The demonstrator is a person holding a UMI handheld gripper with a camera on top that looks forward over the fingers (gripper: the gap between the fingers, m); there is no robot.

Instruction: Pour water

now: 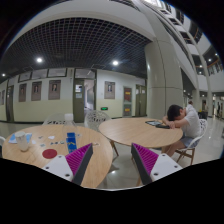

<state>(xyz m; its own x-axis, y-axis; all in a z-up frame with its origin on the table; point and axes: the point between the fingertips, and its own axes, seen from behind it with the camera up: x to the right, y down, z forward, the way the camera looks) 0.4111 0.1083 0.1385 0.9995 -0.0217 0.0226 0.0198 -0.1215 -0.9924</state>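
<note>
Tongs spread wide and holding nothing, above the floor gap between two round surfaces.
A blue bottle and clear cup stand on the left surface, near its edge beside the left finger; a person leans on the far surface.

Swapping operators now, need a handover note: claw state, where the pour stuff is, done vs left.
Claw: open, empty, held in the air, not touching anything.
Round wooden table lies ahead to its left, with a blue cup, a red coaster and a clear glass; which holds water, I cannot tell.
A person sits at the farther table.
Done: nothing grasped.
Left: approach, grasp, pour.
</note>
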